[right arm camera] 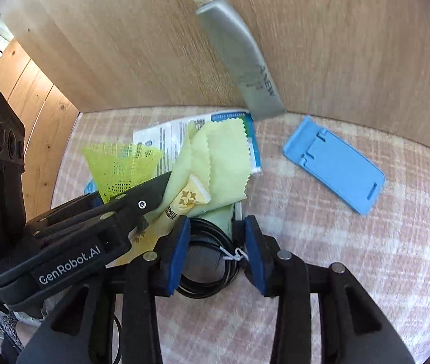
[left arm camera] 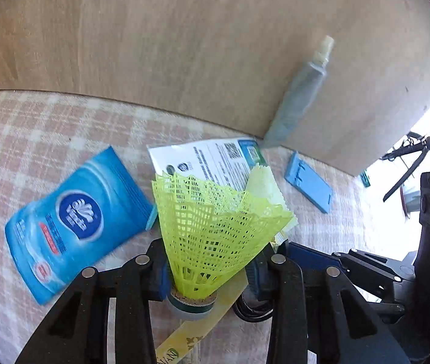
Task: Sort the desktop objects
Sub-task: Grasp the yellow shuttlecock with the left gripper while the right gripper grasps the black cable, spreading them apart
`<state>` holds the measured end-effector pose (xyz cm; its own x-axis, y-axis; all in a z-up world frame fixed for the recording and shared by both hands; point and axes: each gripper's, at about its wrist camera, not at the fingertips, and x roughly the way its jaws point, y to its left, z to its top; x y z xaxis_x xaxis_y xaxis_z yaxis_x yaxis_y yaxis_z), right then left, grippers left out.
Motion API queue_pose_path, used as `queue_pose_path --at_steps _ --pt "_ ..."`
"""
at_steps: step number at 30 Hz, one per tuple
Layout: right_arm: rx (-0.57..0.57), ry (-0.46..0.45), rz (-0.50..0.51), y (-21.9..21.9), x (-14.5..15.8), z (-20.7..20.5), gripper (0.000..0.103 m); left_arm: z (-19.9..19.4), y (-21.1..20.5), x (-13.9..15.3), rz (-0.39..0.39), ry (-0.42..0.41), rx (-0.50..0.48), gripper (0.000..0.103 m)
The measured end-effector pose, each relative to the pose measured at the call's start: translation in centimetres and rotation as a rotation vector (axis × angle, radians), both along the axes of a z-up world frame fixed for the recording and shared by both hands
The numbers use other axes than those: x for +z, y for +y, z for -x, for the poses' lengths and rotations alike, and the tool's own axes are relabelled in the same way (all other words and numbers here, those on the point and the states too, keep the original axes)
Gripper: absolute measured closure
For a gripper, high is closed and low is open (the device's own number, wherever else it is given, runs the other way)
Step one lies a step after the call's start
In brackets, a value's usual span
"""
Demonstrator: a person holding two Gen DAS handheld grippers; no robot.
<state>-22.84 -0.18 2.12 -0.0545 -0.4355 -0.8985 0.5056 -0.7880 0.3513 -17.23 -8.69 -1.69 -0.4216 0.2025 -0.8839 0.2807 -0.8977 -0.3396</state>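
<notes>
Your left hand-held gripper (left arm camera: 212,270) clamps yellow shuttlecock (left arm camera: 215,221) near cork base, skirt flaring far, above bench (left arm camera: 32,127). Your right hand-held gripper (right arm camera: 215,251) hangs with jaws apart, straddling black cable coil (right arm camera: 206,261) lying flat directly below; right is nearer hand for it. Just beyond coil: green cloth (right arm camera: 221,157) over leaflet (right arm camera: 166,136). Blue phone stand (right arm camera: 333,163) far right, grey tube (right arm camera: 239,57) leaning on back panel. Coil's near half hidden behind fingers; contact with cable unclear.

Checked tablecloth (right arm camera: 351,257) meets a wooden back panel (left arm camera: 184,45).
</notes>
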Motion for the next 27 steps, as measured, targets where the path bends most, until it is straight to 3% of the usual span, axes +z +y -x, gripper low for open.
queue_pose_path --at_steps 9,14,18,22,27 --pt "-0.025 -0.022 -0.019 6.9 -0.5 -7.1 0.076 -7.0 8.2 -0.7 -0.009 -0.047 -0.126 0.073" --pt "-0.028 -0.029 -0.053 10.8 -0.2 -11.0 0.076 -7.9 11.2 0.5 -0.038 -0.092 -0.203 0.073" --pt "-0.062 -0.042 -0.088 14.4 0.2 -13.1 0.076 -9.6 11.3 2.6 0.03 -0.069 -0.174 0.073" --pt "-0.132 -0.036 -0.153 19.0 0.9 -14.1 0.076 -11.7 8.6 4.8 0.052 -0.029 -0.107 0.069" --pt "-0.188 -0.027 -0.102 20.9 2.4 -14.8 0.076 -13.8 6.5 6.3 0.074 -0.004 -0.076 0.059"
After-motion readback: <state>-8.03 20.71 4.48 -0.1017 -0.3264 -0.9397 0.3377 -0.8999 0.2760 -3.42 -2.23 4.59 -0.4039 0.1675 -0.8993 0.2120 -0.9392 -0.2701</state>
